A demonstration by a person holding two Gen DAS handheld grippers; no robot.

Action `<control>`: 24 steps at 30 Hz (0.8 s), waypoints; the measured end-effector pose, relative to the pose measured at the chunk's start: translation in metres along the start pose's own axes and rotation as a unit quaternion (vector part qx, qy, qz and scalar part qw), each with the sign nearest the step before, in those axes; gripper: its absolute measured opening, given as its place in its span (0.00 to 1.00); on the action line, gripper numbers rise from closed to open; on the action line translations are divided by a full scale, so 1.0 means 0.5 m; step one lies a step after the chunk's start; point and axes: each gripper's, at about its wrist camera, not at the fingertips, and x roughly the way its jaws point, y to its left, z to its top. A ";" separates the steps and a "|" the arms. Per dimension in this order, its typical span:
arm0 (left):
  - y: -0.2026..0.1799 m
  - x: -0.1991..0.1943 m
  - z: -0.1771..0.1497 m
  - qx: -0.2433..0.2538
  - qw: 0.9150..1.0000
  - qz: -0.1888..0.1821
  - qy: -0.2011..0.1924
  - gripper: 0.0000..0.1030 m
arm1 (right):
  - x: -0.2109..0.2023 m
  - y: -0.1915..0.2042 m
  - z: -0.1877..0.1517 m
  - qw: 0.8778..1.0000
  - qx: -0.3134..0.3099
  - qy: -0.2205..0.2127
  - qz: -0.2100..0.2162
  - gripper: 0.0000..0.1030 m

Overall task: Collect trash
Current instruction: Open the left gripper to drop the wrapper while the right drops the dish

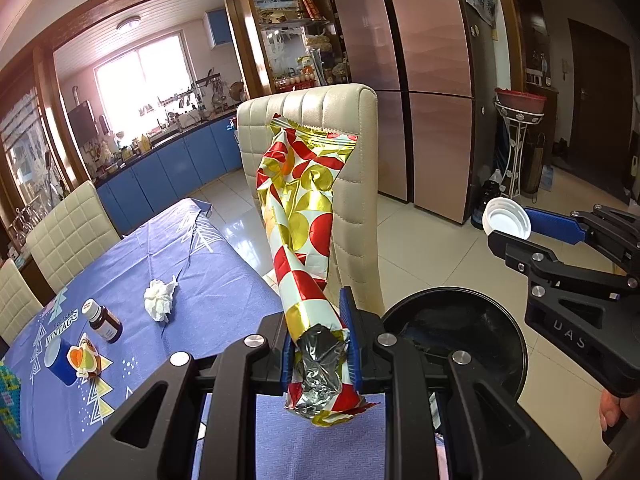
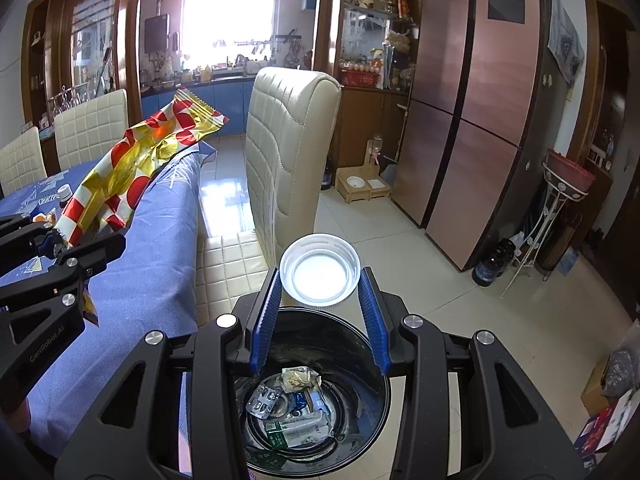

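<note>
My left gripper (image 1: pixel 318 354) is shut on a red, gold and white snack wrapper (image 1: pixel 306 216) that sticks up from the jaws; it also shows in the right wrist view (image 2: pixel 132 172). My right gripper (image 2: pixel 320 280) is shut on a white plastic lid (image 2: pixel 320 274), held above a black trash bin (image 2: pixel 376 364) with packaging inside. In the left wrist view the lid (image 1: pixel 506 218) and the right gripper (image 1: pixel 516 232) sit to the right, above the bin (image 1: pixel 500 320). A crumpled white tissue (image 1: pixel 160 298) lies on the blue tablecloth (image 1: pixel 208 264).
A brown bottle (image 1: pixel 105 320), a blue cup (image 1: pixel 60 360) and a small sticker packet (image 1: pixel 82 358) stand on the table's left. A cream chair (image 1: pixel 352 160) stands at the table's far end. Further cream chairs (image 1: pixel 68 228) line the left side. A fridge (image 2: pixel 480 100) stands behind.
</note>
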 end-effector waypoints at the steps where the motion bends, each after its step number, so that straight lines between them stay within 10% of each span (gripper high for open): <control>1: 0.000 0.000 0.000 0.000 1.000 0.000 0.000 0.19 | 0.001 -0.002 0.001 1.000 0.001 0.001 0.001 0.40; 4: 0.000 0.001 -0.001 -0.001 1.000 0.000 0.000 0.19 | 0.003 -0.002 -0.001 1.000 0.002 -0.001 -0.004 0.42; 8: -0.003 0.001 0.001 -0.001 1.000 -0.001 0.001 0.19 | 0.000 -0.008 -0.004 1.000 0.004 -0.012 -0.013 0.96; 24: -0.055 0.006 0.013 0.017 0.999 -0.028 0.001 0.20 | -0.004 -0.090 -0.024 0.996 0.041 -0.009 -0.085 0.97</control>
